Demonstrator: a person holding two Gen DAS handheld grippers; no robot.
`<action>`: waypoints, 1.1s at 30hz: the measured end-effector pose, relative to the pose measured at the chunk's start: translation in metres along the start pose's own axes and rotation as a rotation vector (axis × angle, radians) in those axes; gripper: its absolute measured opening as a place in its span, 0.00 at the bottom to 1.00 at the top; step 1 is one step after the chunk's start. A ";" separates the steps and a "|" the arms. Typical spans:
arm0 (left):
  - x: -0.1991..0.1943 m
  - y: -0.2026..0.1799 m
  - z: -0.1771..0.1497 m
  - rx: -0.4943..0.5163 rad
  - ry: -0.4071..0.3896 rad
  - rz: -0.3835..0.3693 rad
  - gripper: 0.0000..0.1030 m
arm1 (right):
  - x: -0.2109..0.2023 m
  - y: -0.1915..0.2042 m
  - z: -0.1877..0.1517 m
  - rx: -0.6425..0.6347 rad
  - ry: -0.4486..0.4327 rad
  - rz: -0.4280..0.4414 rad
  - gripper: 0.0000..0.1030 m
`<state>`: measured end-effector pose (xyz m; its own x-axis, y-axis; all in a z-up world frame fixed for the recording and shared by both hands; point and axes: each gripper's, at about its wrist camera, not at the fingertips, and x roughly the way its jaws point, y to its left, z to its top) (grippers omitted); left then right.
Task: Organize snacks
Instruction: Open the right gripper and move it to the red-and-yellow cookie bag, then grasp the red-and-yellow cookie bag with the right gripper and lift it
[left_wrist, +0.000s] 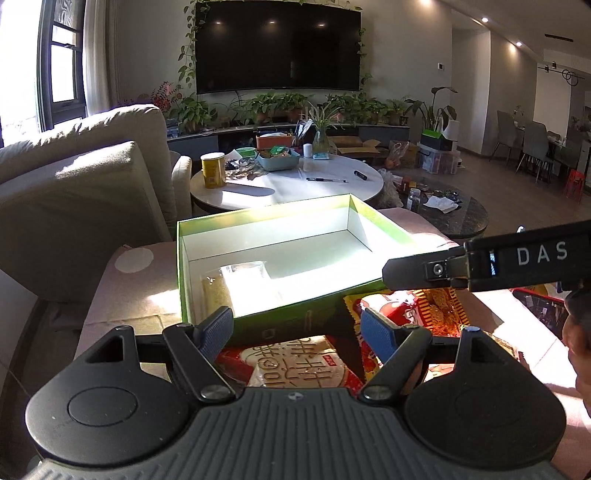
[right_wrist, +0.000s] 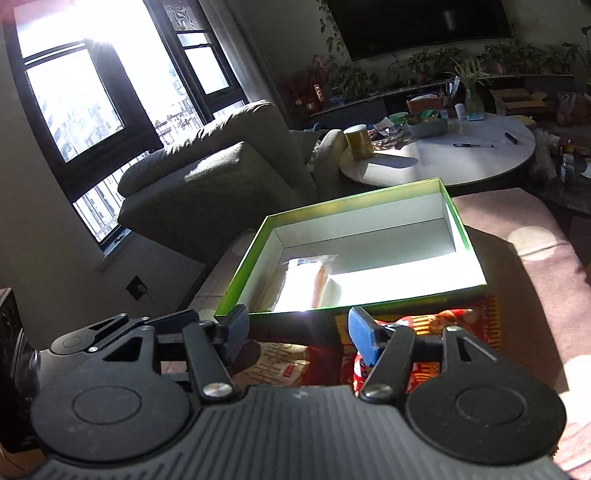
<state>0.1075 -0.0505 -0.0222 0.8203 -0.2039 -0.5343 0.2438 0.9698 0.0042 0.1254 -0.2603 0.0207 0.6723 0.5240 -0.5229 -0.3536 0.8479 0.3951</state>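
Nearest the lens, left gripper (left_wrist: 299, 330): black linkage, blue-padded fingers parted about halfway, nothing clamped, hanging over loose snack packets. Directly beneath, red-and-white flat packet with large printed characters (left_wrist: 295, 365), lying on the pinkish cushioned surface (left_wrist: 125, 295) just outside the box. Ahead and slightly left, shallow green cardboard box with white lining (left_wrist: 207, 221), open-topped, holding only one clear-wrapped pale snack pack (left_wrist: 240, 284) in its near-left corner; remainder of the floor bare and sunlit. Further right, yellow-and-red crinkled packet with cartoon print (left_wrist: 402, 306), also outside, touching the box's front wall. Rightmost, right gripper (right_wrist: 299, 326), spread wide and empty, poised above those same packets near the front wall. Judged early in progress: one item boxed, at least two packets visibly waiting, any others hidden beneath the tools. Likely next: picking up one outside packet.
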 end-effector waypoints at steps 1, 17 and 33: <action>0.001 -0.004 0.001 0.000 0.007 -0.012 0.72 | -0.002 -0.005 -0.001 0.008 -0.007 -0.013 0.74; 0.039 -0.069 -0.004 0.054 0.138 -0.127 0.72 | 0.001 -0.082 -0.021 0.082 -0.007 -0.106 0.75; 0.085 -0.075 -0.008 0.031 0.257 -0.078 0.77 | 0.022 -0.104 -0.029 0.086 0.061 -0.077 0.77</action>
<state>0.1549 -0.1390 -0.0743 0.6416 -0.2332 -0.7308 0.3197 0.9473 -0.0216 0.1581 -0.3348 -0.0540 0.6534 0.4639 -0.5982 -0.2434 0.8770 0.4142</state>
